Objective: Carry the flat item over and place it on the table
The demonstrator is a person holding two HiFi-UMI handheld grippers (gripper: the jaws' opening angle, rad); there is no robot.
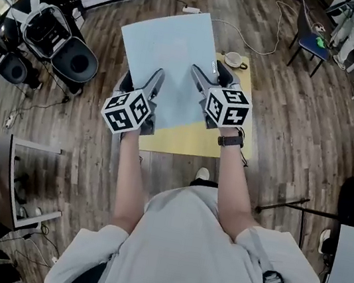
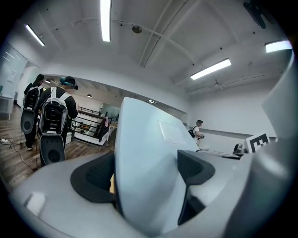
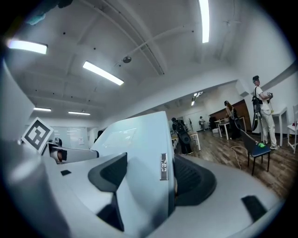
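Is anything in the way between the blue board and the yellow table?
Nothing visible is. The board, clamped by the left tool and right tool, hangs over the yellow table and hides much of it. A cup sits at the far right corner.

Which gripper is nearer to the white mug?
Right. The right gripper clamps the pale blue board on the side by the mug; the left gripper clamps its opposite side, farther away.

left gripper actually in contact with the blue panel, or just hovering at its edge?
Touching. The left gripper view shows the left gripper shut on the blue panel, with both black pads pressed against its faces.
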